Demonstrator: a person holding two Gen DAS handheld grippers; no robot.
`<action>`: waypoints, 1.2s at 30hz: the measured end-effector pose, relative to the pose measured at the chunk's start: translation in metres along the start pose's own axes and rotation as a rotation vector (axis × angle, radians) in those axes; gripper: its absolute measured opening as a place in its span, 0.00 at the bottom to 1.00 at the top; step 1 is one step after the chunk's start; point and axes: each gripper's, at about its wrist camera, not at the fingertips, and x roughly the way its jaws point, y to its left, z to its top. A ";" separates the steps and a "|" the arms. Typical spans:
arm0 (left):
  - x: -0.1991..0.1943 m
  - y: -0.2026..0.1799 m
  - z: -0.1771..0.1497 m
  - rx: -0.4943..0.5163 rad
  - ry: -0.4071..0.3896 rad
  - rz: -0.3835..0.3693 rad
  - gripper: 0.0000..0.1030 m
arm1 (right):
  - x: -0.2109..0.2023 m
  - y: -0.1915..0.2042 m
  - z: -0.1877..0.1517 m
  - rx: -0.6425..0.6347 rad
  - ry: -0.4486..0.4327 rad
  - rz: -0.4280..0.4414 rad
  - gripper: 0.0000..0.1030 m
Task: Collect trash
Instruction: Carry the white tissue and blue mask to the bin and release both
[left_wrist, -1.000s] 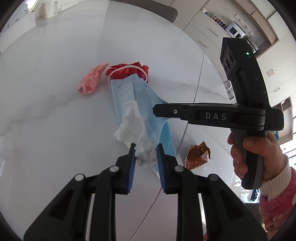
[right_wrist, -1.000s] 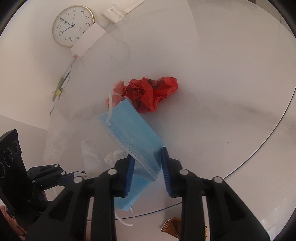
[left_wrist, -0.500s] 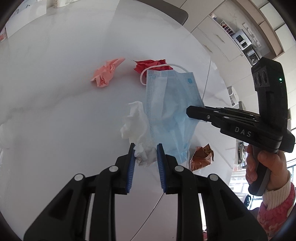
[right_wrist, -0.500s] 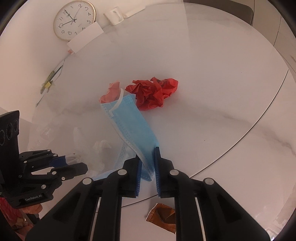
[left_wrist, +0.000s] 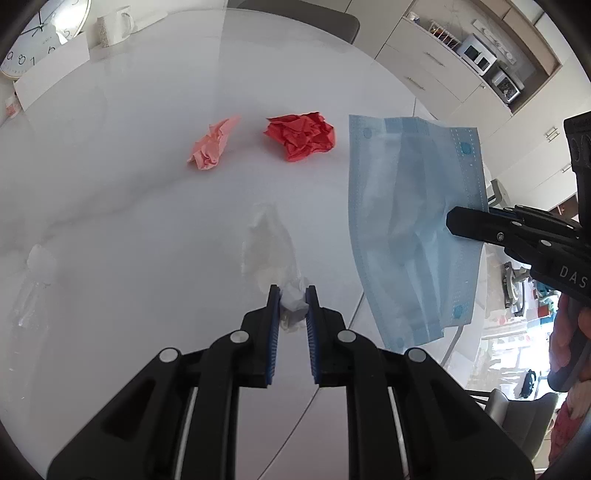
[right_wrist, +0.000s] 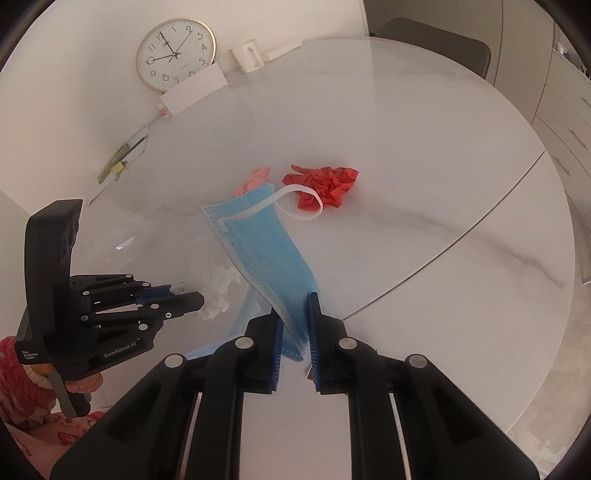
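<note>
Two grippers each hold a piece of trash. Left gripper (left_wrist: 292, 295) is clenched on a white tissue (left_wrist: 271, 240), which trails forward from its tips onto the table (left_wrist: 110, 184). Right gripper (right_wrist: 295, 301) grasps the blue mask (right_wrist: 266, 236) by one short edge; the mask hangs lifted, its long axis running away from the fingers, one ear loop (right_wrist: 303, 203) curling at the far end. Beyond both, well apart from the tips, lie a pink wad (left_wrist: 212, 146) and a red wad (left_wrist: 301, 134), side by side. Judging by position, the left gripper is nearer the pink one, the right nearer the red. No bin shows.
</note>
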 end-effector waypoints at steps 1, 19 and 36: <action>-0.004 -0.004 -0.002 0.009 -0.003 -0.006 0.13 | -0.008 0.000 -0.006 0.007 -0.012 -0.005 0.13; -0.022 -0.233 -0.118 0.496 0.105 -0.263 0.13 | -0.151 -0.066 -0.232 0.389 -0.137 -0.214 0.13; 0.049 -0.309 -0.177 0.558 0.257 -0.153 0.13 | -0.173 -0.102 -0.344 0.520 -0.089 -0.242 0.13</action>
